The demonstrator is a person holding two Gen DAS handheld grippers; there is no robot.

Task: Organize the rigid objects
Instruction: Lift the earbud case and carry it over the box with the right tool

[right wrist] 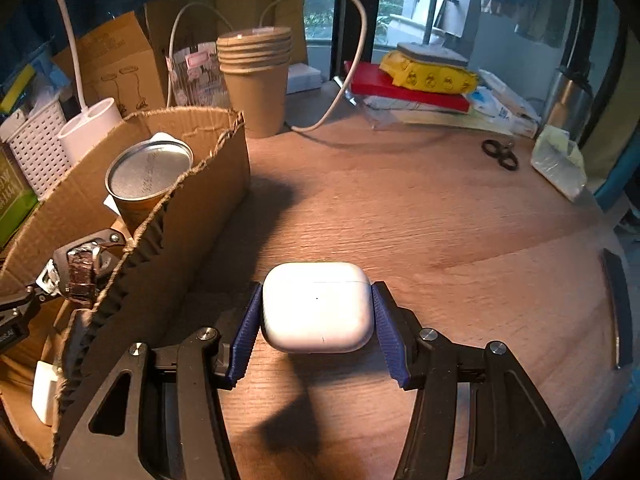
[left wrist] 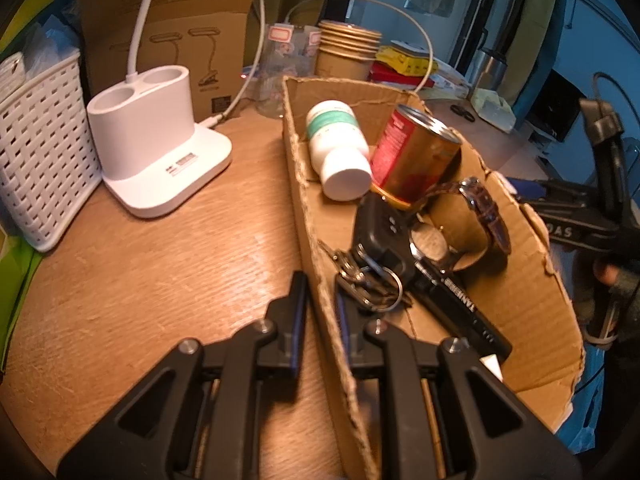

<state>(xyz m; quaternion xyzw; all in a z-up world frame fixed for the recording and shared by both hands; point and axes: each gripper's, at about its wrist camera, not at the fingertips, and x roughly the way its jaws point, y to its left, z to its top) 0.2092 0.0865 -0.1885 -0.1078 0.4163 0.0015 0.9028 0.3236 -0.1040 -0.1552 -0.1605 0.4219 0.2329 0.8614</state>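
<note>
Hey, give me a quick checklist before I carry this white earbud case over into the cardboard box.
1. Right tongs gripping the earbud case: ok, blue pads press both sides.
2. Case clear of the table: ok, a shadow falls beneath it.
3. Cardboard box steadied: ok, left tongs are clamped on its near wall.
4. Free spot inside the box: cannot tell; bottle, can, watch and keys crowd it.
5. Path over the torn box wall: ok, nothing stands in between.

Left claw (left wrist: 320, 304) pinched shut, right claw (right wrist: 316, 320) clamped, both angled downward
</note>
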